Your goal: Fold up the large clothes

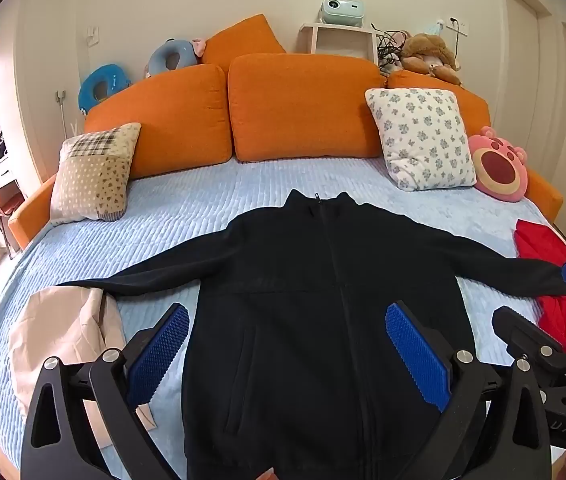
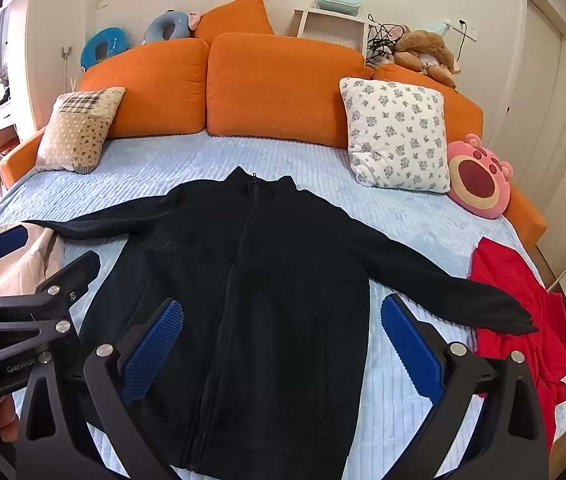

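Observation:
A black zip-up jacket (image 1: 307, 304) (image 2: 243, 280) lies flat, front up, on the light blue bedspread (image 1: 187, 204) (image 2: 171, 160), both sleeves spread out sideways. My left gripper (image 1: 287, 324) hovers open over the jacket's lower body, its blue pads wide apart with nothing between them. My right gripper (image 2: 283, 320) also stands open above the jacket's lower right part, holding nothing. In the left wrist view the right gripper (image 1: 543, 304) shows at the right edge; in the right wrist view the left gripper (image 2: 43, 248) shows at the left edge.
A beige garment (image 1: 67, 332) (image 2: 19, 260) lies under the jacket's left cuff; a red garment (image 1: 563, 300) (image 2: 523, 304) lies under the right cuff. Orange cushions (image 1: 303, 104), a patterned pillow (image 1: 95, 172), a floral pillow (image 1: 423, 140) and a pink plush (image 1: 499, 164) line the headboard.

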Available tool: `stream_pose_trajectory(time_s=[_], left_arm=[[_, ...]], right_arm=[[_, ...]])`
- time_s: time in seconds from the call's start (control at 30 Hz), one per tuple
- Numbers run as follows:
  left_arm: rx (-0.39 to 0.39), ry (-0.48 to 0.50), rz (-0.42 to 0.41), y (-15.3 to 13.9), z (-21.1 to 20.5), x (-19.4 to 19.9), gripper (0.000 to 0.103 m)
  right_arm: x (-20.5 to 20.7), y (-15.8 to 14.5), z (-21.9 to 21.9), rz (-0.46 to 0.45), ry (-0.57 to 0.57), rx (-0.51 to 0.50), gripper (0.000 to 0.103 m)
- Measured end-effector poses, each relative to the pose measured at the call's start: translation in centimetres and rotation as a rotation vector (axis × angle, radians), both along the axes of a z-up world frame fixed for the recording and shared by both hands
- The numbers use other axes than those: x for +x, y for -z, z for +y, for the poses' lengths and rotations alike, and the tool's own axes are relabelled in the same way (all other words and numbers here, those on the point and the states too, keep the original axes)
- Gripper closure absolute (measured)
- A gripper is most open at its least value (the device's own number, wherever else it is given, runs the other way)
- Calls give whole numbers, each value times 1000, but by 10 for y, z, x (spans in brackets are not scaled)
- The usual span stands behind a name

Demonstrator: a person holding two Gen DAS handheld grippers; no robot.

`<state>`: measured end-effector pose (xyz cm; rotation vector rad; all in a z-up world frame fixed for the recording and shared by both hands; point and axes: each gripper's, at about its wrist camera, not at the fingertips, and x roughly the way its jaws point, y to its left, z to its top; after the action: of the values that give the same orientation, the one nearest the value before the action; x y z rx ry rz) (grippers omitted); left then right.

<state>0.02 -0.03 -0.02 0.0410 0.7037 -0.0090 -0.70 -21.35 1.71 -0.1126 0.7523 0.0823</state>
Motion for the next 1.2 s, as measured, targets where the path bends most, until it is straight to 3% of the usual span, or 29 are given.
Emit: stream_pose_trajectory(time_s=[0.6,1.2], left_arm=[[9,8,-3,-13,-8,2,3],[12,14,-7,-5,-8,1,3]], right_arm=[[0,0,0,-5,2,-8,5],[-6,-2,-1,-2,7,-12,5]])
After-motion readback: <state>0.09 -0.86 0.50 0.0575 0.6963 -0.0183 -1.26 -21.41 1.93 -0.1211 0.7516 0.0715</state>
